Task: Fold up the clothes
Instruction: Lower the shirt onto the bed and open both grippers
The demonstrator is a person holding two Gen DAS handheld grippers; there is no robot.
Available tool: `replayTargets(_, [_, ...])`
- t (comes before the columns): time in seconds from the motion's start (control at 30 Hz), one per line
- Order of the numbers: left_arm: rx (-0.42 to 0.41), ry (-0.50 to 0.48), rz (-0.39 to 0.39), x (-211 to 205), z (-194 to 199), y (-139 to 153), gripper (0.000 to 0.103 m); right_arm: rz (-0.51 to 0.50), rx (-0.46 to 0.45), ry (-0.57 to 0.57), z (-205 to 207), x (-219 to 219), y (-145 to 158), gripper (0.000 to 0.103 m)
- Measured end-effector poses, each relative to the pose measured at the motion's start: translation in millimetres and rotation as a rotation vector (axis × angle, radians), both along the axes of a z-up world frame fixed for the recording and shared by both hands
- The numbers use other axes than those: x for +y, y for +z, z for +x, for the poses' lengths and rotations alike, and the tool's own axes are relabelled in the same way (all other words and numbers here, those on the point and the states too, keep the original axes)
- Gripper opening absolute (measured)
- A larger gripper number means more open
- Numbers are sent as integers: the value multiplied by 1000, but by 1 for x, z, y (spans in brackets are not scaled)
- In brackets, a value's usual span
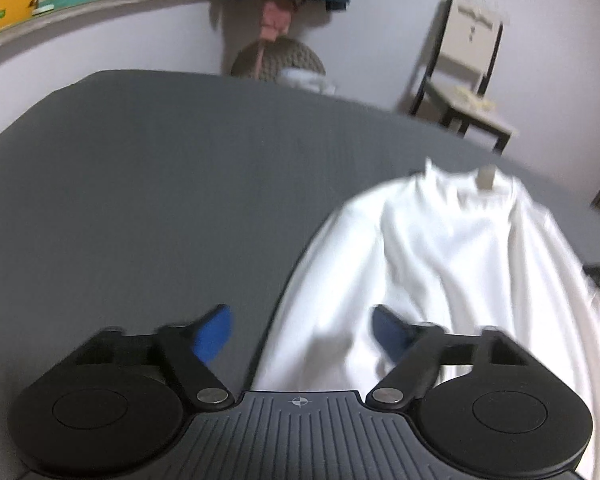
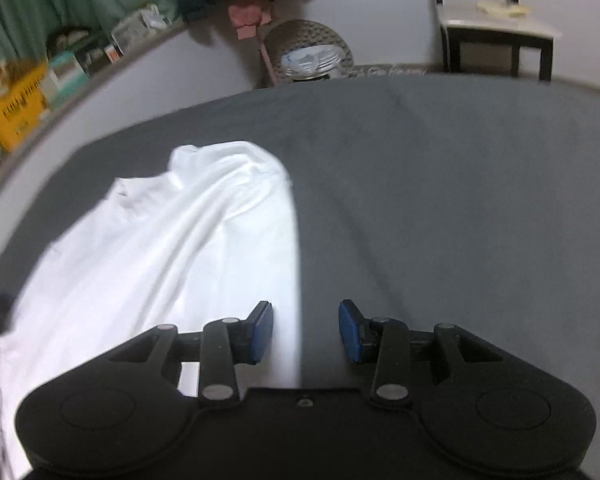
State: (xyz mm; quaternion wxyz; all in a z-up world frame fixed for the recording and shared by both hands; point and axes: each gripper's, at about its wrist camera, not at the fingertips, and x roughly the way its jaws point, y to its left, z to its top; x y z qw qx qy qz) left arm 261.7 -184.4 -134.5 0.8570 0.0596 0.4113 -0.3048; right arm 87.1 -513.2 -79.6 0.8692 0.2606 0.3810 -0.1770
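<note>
**Both hand-held grippers open over the near hem of the white shirt**

Nearest to me, my left hand-held gripper [image 1: 302, 334] has its blue pads spread wide with nothing between them. One pad sits over bare grey and the other over cloth, so it straddles the garment's left edge at 6 o'clock. My right hand-held gripper [image 2: 305, 330] is likewise apart and empty, astride the opposite edge, with its left pad over fabric and its right pad over grey.

Between them lies the white long-sleeved cotton shirt [image 1: 440, 264], spread on the dark grey fabric-covered surface [image 1: 160, 184]. I judge it light, limp and prone to sagging. It will crease wherever it is pinched and slide easily over the grey cover, so I would take it at the two near hem corners, pinching both layers.

Its long axis runs from 6 o'clock towards 12 o'clock. The hem is towards me and the collar, with its small pale tag [image 1: 486, 177], is at the far end. Soft ridges run lengthwise and the body is not fully flat.

Beyond the surface stands a black-framed chair [image 1: 466, 80] at about 1 o'clock, with a round woven basket [image 2: 308, 50] near 12.
</note>
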Motion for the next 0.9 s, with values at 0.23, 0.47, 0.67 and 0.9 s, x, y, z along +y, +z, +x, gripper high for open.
replayTargets(0.23, [-83,6,149,-28,-20,-20,6,-92,48,-38,22,3,7,2])
replayTargets(0.47, [-140,68,242,-21,-1,-19,5,-245,147,-250,7,-46,16,2])
replayTargets(0.67, [-161,101,281,-17,30,-10,5,-274,145,-262,20,-72,14,2])
replayTargets(0.9, [-231,105,337,-37,65,5,5,-370,147,-234,57,-82,16,2])
